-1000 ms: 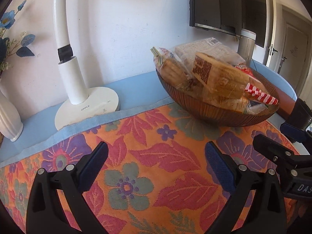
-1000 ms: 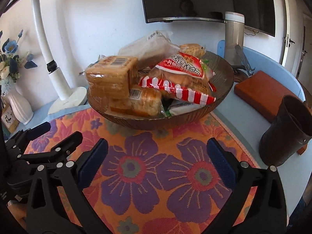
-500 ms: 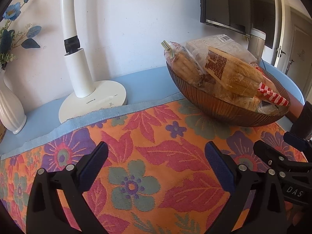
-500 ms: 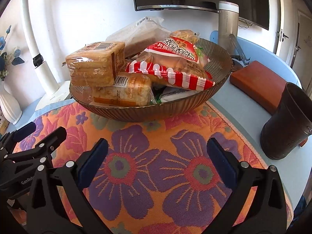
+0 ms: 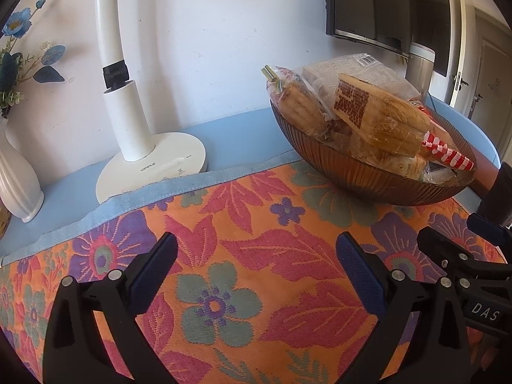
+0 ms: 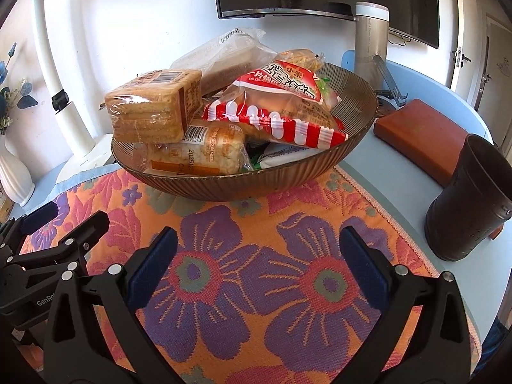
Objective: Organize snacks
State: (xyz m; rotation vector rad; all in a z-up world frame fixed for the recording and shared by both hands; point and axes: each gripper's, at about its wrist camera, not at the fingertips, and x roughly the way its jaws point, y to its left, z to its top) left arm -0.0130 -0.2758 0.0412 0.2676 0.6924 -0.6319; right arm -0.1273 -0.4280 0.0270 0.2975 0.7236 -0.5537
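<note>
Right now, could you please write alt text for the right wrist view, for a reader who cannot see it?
A ribbed brown bowl piled with wrapped snacks, a red-and-white striped packet on top, sits on a floral cloth. The open right gripper is in front of it, empty. A dark cup stands to the right, and the left gripper shows at the left edge.

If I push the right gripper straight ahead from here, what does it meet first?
Probably the near wall of the brown bowl. The open right gripper points at it over bare floral mat; height relative to the rim is unclear.
</note>
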